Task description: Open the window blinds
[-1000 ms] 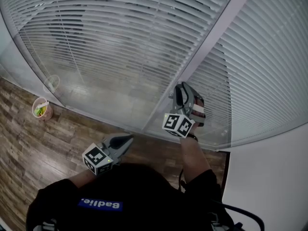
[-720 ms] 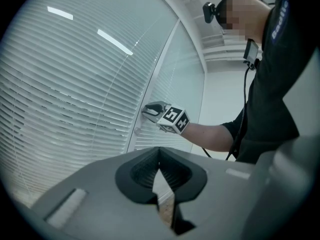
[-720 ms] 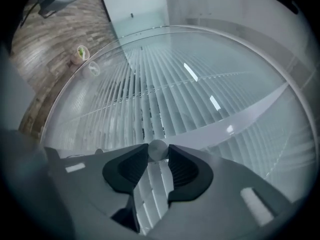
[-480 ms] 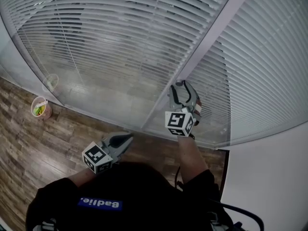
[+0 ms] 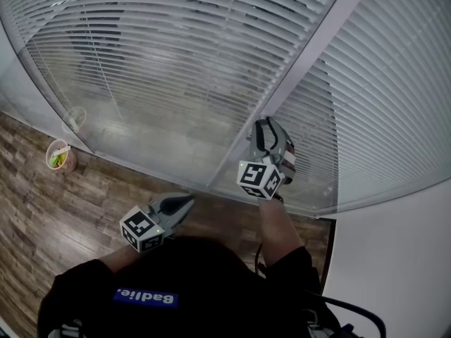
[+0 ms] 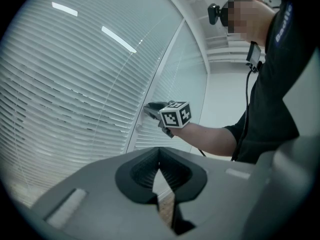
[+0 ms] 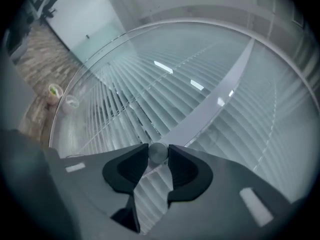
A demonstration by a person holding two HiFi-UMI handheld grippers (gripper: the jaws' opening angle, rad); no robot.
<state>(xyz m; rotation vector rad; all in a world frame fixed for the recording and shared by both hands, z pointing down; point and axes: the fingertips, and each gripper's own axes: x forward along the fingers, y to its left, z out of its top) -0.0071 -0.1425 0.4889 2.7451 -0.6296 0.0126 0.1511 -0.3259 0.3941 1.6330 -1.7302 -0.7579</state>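
Cup (image 5: 59,155) on the wooden floor (image 5: 42,217), far left of the frame post (image 5: 310,55), just at the foot of the glass (image 5: 134,136). Blinds (image 5: 176,55) left of the post, behind that glass, slats partly tilted with darker gaps between.

Left claw (image 5: 189,202) low and left of the post, well short of the glass, pointing level, tips pressed together on nothing. Bare floor on its left side, open room between it and the window.

On the post itself, near its lower end, a small round grey knob (image 7: 158,152). Right claw (image 5: 261,127) up against the post, just closed further, pads clamped on that knob from both sides. Marker cube (image 5: 256,177) behind it, forearm (image 5: 278,224) trailing back toward the body. Little room here: glass straight ahead, post edge and slats close alongside.

Second run of blinds (image 5: 394,97) right of the post, slats lying closer together. White wall (image 5: 394,266) farthest right of the post, meeting the window's lower corner.
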